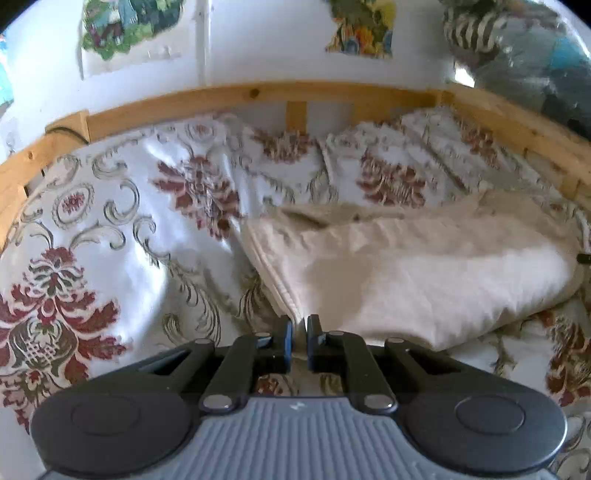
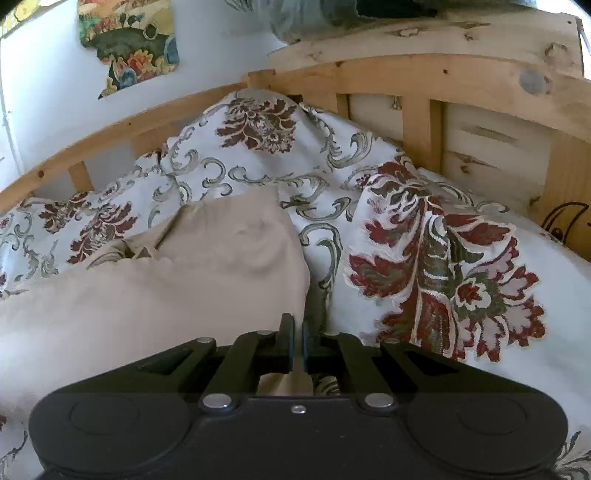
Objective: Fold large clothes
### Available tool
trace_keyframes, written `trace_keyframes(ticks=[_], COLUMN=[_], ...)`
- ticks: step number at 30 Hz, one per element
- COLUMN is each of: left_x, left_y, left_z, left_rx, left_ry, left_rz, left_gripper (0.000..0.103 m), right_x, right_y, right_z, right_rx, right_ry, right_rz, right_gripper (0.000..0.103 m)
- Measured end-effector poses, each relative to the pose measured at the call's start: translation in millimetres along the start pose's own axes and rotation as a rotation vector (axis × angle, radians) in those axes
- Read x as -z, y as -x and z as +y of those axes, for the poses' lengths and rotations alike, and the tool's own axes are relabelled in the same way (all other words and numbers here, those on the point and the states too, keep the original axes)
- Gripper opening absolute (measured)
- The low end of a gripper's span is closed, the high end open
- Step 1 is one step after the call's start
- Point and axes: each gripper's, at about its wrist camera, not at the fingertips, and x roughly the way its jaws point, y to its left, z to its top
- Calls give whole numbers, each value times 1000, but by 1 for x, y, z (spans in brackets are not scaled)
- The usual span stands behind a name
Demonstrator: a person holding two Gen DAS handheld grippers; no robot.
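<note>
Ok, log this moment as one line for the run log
stage: mid-fold | left gripper: shut on beige garment corner | right gripper: shut on its edge | surface: floral bedspread

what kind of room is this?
Likely a bedroom: a wooden bed frame around a floral bedspread, pictures stuck on the wall, and a beige garment laid on the bed.

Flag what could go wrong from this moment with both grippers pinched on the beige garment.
1. Both the left gripper and right gripper seem to pinch only a thin edge of the beige garment, so the cloth might slip out when pulled.
2. The floral bedspread bunches up right beside the right gripper; its folds could get caught or dragged along.
</note>
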Motion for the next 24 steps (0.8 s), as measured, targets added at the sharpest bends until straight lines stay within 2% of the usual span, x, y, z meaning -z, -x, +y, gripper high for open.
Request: trace_keyframes(ticks=[2, 4, 6, 7, 8, 10, 11, 13, 15, 20, 22, 24], left_x=[7, 13, 17, 20, 22, 25, 25, 24, 19, -3, -15, -27], left_y=[-19, -31, -36, -36, -33, -22, -16, -11, -13, -35, -53, -79], left_z=[1, 3, 8, 11, 13, 13, 13, 5, -10, -73, -103, -132], left_rx=[-28, -40, -43, -36, -39, -67, -74, -88, -119, -135, -101, -98], left_ry=[22, 84, 153, 181, 201, 227, 238, 252, 255, 172, 116, 57], left_rz=[65, 98, 129, 136, 132, 94, 60, 19, -17, -175, -220, -239], left_gripper=[10, 11, 21, 35, 57, 78, 82, 88, 90, 97, 98, 98], right_x=[0, 1, 3, 4, 4, 3, 2, 1, 3, 19, 29, 35], right_y=[-1, -3, -3, -3, -2, 1, 2, 7, 12, 9, 1, -7], right_z=[1, 3, 3, 2, 0, -3, -2, 3, 16, 71, 97, 121], right_rx=[-2, -3, 4, 6, 2, -11, -14, -30, -40, -97, -141, -150], right_ry=[3, 12, 20, 13, -3, -32, -31, -12, 39, 284, 390, 464], right_rz=[9, 19, 28, 32, 33, 29, 20, -20, -62, -231, -313, -362], right_gripper=[4, 9, 14, 18, 21, 38, 43, 69, 80, 91, 95, 97])
